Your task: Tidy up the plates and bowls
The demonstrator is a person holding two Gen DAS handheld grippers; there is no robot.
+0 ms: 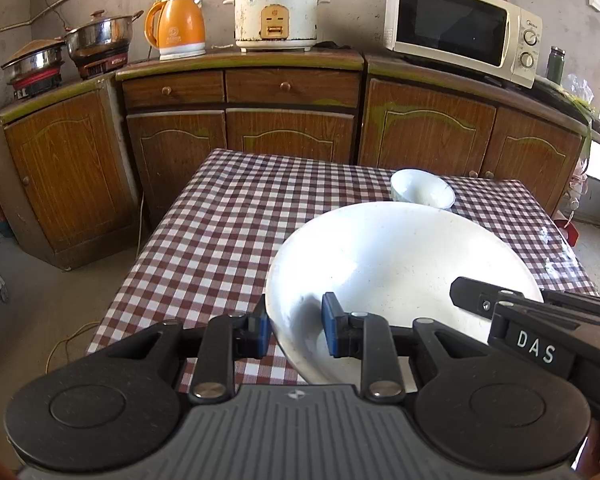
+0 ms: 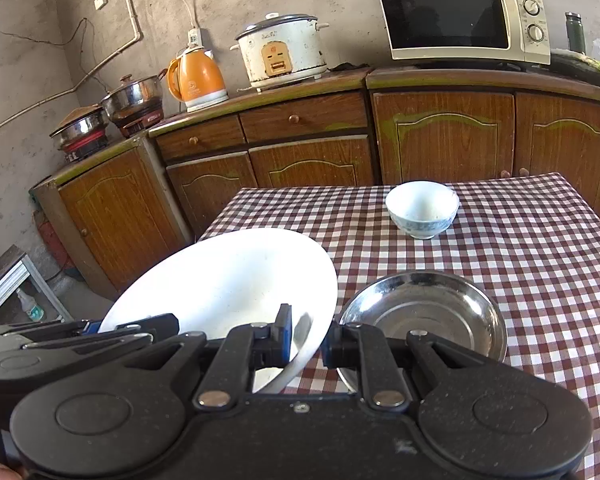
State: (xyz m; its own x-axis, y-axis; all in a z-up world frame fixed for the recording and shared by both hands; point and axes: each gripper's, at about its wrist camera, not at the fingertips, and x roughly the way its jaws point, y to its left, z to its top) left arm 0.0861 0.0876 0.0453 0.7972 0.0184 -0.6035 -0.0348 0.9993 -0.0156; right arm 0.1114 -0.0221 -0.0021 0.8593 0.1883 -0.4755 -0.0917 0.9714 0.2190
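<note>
A large white plate (image 1: 400, 264) (image 2: 228, 280) is held tilted between both grippers above the checked table. My left gripper (image 1: 296, 326) is shut on its near left rim, one blue pad inside and one outside. My right gripper (image 2: 306, 340) is shut on the opposite rim in the same way. Each wrist view shows the other tool: the right gripper (image 1: 476, 294) at the plate's right, the left gripper (image 2: 96, 326) at its left. A small white bowl (image 1: 422, 192) (image 2: 422, 210) with a blue pattern stands farther back. A shallow steel dish (image 2: 424, 316) lies just right of the plate.
The red-and-white checked tablecloth (image 1: 228, 220) (image 2: 532, 240) covers the table, whose left edge drops to the floor. Wooden cabinets (image 1: 292, 132) stand behind it, carrying a microwave (image 1: 460, 28), a rice cooker (image 1: 276, 12), an orange kettle (image 1: 176, 28) and pots (image 1: 100, 36).
</note>
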